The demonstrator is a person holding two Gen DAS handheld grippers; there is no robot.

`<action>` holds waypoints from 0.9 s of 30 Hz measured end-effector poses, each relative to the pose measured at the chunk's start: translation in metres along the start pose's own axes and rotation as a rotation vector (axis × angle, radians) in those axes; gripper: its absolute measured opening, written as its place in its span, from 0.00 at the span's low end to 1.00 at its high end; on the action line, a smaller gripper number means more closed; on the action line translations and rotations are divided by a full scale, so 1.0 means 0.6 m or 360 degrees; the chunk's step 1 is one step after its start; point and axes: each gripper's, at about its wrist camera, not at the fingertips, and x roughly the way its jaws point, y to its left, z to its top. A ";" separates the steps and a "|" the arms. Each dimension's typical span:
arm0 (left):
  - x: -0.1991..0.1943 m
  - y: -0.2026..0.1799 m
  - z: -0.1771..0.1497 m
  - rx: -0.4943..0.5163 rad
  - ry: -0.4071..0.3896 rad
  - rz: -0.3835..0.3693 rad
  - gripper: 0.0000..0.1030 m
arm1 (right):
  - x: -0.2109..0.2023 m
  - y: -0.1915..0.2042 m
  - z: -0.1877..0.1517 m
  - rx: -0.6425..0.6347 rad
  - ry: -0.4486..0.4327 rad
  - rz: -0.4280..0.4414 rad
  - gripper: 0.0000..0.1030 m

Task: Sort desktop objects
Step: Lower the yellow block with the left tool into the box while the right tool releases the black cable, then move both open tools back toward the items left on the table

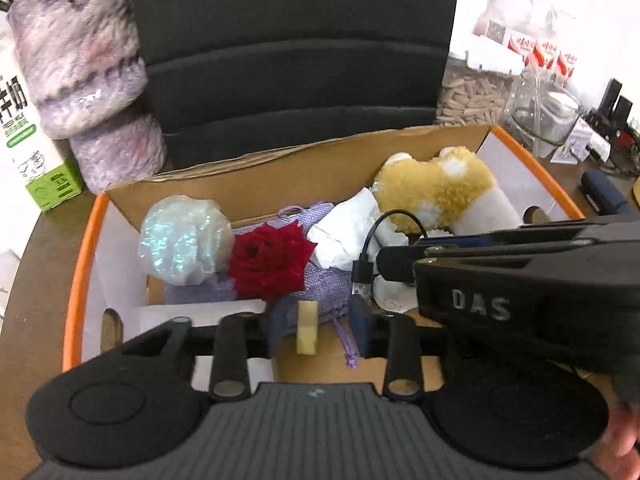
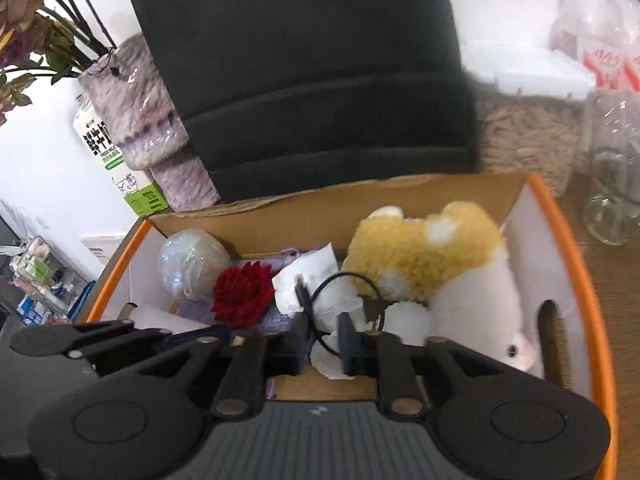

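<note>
An orange-rimmed cardboard box (image 1: 76,264) holds a red rose (image 1: 269,261), an iridescent ball (image 1: 182,240), a purple pouch (image 1: 320,292), crumpled white paper (image 1: 344,236), a yellow-and-white plush toy (image 1: 444,192) and a black USB cable (image 1: 366,264). My left gripper (image 1: 318,330) is open over the box front, with a small yellow piece (image 1: 307,330) between its fingers. My right gripper (image 2: 322,346) is open above the cable (image 2: 306,300) and the paper (image 2: 316,280); it also reaches in from the right in the left wrist view (image 1: 400,264). The box rim (image 2: 576,264), rose (image 2: 244,294) and plush (image 2: 436,260) show there too.
A purple fuzzy vase (image 1: 88,80) and a milk carton (image 1: 28,148) stand at the back left. A black chair back (image 1: 296,48) rises behind the box. A glass jar (image 1: 540,116) and a container of seeds (image 1: 468,100) stand at the back right. A dark stapler (image 1: 604,196) lies at the right.
</note>
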 end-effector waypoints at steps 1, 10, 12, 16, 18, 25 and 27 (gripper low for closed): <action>-0.010 0.002 -0.001 -0.0024 -0.0005 -0.0005 0.37 | -0.012 0.001 0.002 0.0004 -0.0015 -0.0002 0.37; -0.114 0.039 -0.008 -0.0170 -0.0014 0.0090 0.50 | -0.154 0.016 0.000 -0.0014 -0.0112 -0.0127 0.52; -0.141 0.049 -0.019 -0.0239 -0.0001 0.0086 0.54 | -0.183 0.022 -0.013 -0.0034 -0.0098 -0.0155 0.53; -0.212 0.051 -0.092 -0.0339 -0.0046 0.0181 0.65 | -0.256 0.027 -0.073 -0.0097 -0.0141 -0.0214 0.71; -0.241 0.050 -0.135 -0.0339 -0.0063 0.0197 0.66 | -0.288 0.027 -0.115 -0.0170 -0.0148 -0.0243 0.71; -0.343 0.049 -0.301 -0.0407 -0.0195 0.0235 0.69 | -0.376 0.036 -0.266 -0.0340 -0.0206 -0.0302 0.79; -0.368 0.041 -0.347 -0.0413 -0.0227 0.0187 0.72 | -0.399 0.035 -0.310 -0.0359 -0.0228 -0.0297 0.79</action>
